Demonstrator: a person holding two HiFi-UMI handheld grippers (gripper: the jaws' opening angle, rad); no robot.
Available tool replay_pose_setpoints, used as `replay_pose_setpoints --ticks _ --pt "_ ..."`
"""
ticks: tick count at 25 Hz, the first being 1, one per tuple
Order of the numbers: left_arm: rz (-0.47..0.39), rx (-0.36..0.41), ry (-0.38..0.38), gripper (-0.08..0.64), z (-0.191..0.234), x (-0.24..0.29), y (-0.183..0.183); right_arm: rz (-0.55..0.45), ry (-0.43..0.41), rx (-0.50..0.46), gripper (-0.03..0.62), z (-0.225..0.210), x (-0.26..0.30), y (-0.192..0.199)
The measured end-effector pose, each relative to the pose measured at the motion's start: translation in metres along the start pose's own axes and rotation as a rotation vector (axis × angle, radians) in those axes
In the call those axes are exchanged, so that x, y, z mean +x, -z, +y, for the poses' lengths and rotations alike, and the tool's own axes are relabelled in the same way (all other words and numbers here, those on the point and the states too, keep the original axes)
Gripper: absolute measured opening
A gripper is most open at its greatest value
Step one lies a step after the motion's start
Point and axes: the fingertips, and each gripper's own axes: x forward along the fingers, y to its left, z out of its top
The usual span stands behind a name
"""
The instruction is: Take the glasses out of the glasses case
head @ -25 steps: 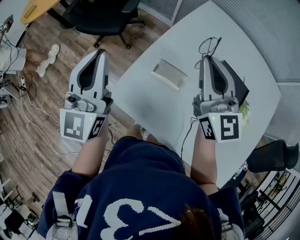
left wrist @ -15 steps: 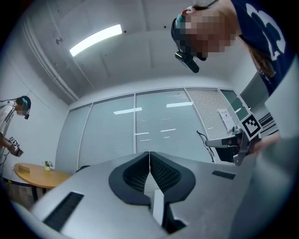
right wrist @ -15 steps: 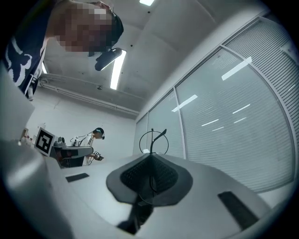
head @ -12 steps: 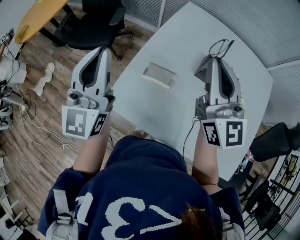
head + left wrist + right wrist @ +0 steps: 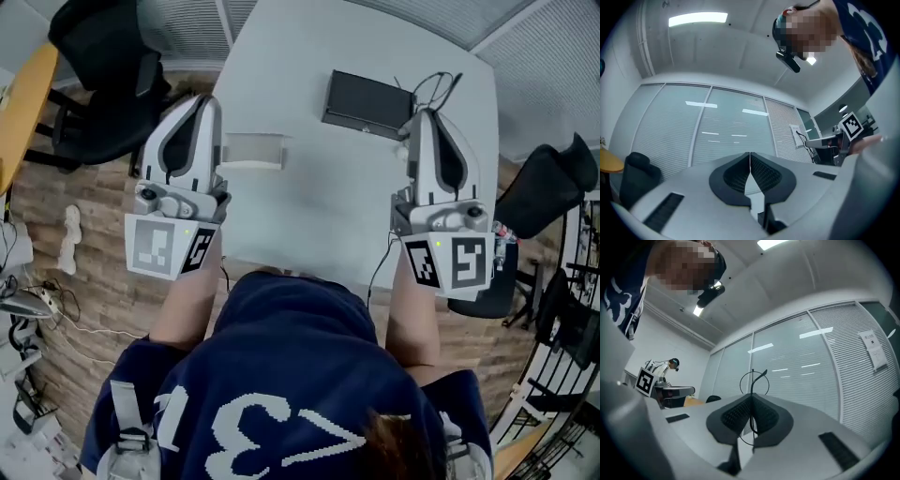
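Observation:
The thin wire glasses (image 5: 441,82) stick out past the tips of my right gripper (image 5: 427,112), which is shut on them. In the right gripper view one temple wire of the glasses (image 5: 752,380) runs up between the closed pads of the right gripper (image 5: 751,397), and a lens ring shows above. Just left of that gripper a black glasses case (image 5: 367,105) lies on the white table (image 5: 309,206). My left gripper (image 5: 204,97) is shut with nothing in it, raised beside a pale flat box (image 5: 253,150). In its own view the left gripper (image 5: 750,154) points up at the ceiling and window blinds.
Black office chairs stand off the table's far left (image 5: 103,75) and right (image 5: 553,183). Wood floor (image 5: 47,206) with cables lies to the left. The person's torso in a navy shirt (image 5: 281,394) fills the near edge.
The head view has swung, so the table now sits square ahead and the black case shows in full. Both grippers keep their pose; the right one still holds the glasses.

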Motion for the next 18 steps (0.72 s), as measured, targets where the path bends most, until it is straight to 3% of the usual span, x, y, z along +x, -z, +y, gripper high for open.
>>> replay_pose_setpoints --ticks 5,10,18 --pt "-0.001 -0.026 0.082 0.018 -0.031 0.024 0.007 0.02 0.081 -0.016 0.026 -0.028 -0.027 -0.001" --pt "0.031 -0.046 0.114 0.018 -0.04 0.035 0.026 0.088 0.106 -0.033 0.026 -0.034 -0.031 0.018" --pt "0.138 -0.094 0.132 0.018 -0.044 0.033 0.08 0.386 0.114 0.022 0.026 -0.034 -0.033 0.133"
